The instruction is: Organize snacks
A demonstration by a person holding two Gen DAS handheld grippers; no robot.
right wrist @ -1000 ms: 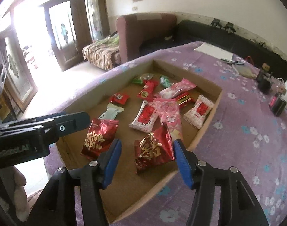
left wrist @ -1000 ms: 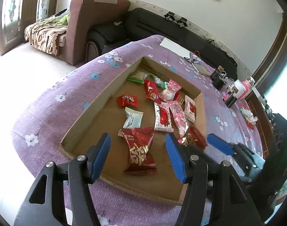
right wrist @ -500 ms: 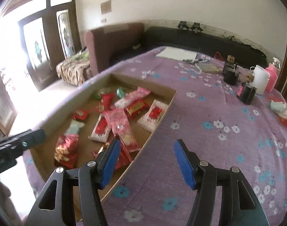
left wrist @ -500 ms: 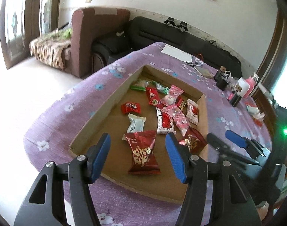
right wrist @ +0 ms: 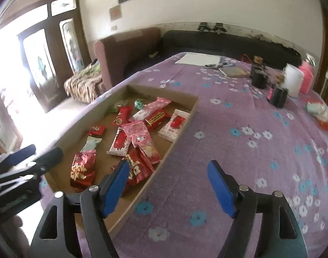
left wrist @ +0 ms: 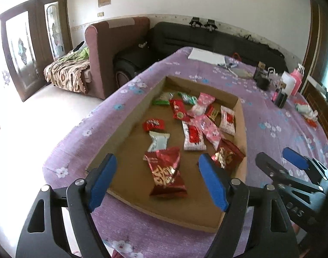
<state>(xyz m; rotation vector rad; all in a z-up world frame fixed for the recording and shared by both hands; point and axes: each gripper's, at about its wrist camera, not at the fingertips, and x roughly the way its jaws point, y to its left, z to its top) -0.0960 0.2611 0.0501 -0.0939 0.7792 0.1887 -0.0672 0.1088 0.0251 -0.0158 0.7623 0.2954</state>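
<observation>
Both claws have been drawn back from the snacks since a second ago, and the right one has been swung off the tray to the cloth beside it. The snacks (left wrist: pixel 192 126) are scattered inside a shallow cardboard tray (left wrist: pixel 129 120) on the bench (right wrist: pixel 239 150), which is covered by a purple flowered cloth. A large red packet (left wrist: pixel 166 172) lies nearest the tray's near edge, framed by the left claw (left wrist: pixel 157 180), whose jaws are opening with nothing pressed between them; it is pointed steeply down over that edge. A second red packet (right wrist: pixel 136 167) lies against the tray's right wall, just beside the left finger of the right claw (right wrist: pixel 168 188). That claw's jaws are also opening and empty, held above bare cloth just outside the wall. Open cloth is seen to the right of the tray, up to dark cups (right wrist: pixel 278 96) and a pink bottle (right wrist: pixel 307 79) near the far edge.
</observation>
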